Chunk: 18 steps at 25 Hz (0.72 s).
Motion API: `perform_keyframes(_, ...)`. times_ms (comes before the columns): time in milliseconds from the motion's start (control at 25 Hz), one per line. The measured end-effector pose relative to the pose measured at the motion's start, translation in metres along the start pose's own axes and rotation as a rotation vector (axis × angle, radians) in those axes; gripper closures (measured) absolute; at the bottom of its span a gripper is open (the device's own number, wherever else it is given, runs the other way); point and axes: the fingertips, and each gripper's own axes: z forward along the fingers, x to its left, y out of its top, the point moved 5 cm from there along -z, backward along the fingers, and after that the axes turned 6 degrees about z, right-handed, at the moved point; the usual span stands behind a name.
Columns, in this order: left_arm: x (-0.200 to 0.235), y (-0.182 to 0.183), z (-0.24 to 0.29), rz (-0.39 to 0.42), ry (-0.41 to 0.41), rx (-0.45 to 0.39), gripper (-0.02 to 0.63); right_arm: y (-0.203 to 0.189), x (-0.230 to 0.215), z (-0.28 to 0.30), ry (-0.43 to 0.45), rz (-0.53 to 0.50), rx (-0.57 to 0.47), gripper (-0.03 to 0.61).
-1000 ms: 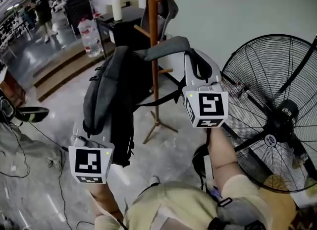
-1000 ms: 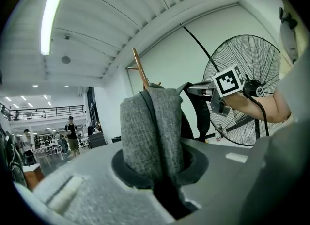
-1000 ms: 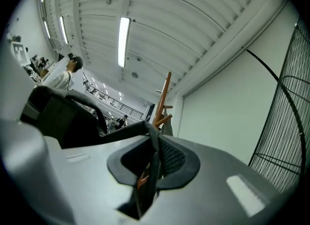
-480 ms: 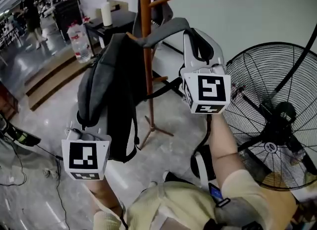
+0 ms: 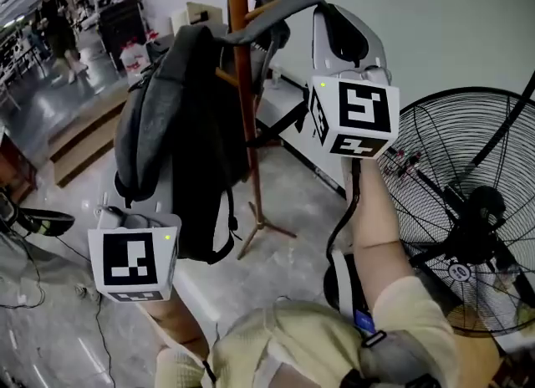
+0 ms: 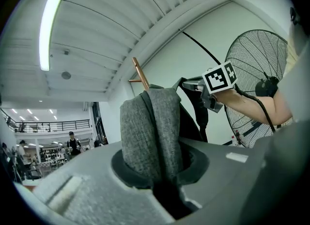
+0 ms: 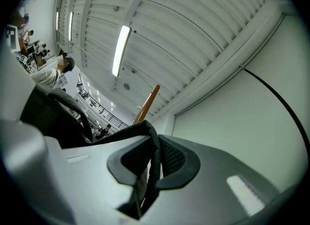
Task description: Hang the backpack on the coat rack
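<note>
Gripping, left gripper: jaws clamped on backpack's coarse grey woven fabric.
Right gripper: ribbed pads pinch its flat dark strap.
Backpack: held aloft, slumped against coat rack's pole.
Coat rack: round wooden pole, angled pegs.
Fan: round wire cage.

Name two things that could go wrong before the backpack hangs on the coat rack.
The right gripper pinches only a thin strap, which might slip out under the weight of the backpack. The left gripper holds it close to the coat rack; a push could tip that slender stand.
</note>
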Motion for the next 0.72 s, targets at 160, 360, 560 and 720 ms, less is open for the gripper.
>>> perform_keyframes(160,0.006,0.004,0.011,0.037,0.044,-0.009,0.54,-0.003,-0.007,0.021,0.005,-0.015,-0.007,0.543)
perform_keyframes(360,0.011,0.002,0.026,0.052,0.085,0.019,0.538,-0.02,-0.008,0.047,0.033,-0.028,0.037,0.543)
perform_keyframes(560,0.014,-0.002,0.041,0.068,0.094,0.048,0.535,-0.036,-0.008,0.064,0.053,-0.008,0.077,0.543)
perform_keyframes(720,0.013,-0.004,0.042,0.066,0.098,0.052,0.535,-0.042,-0.009,0.069,0.065,0.021,0.082,0.543)
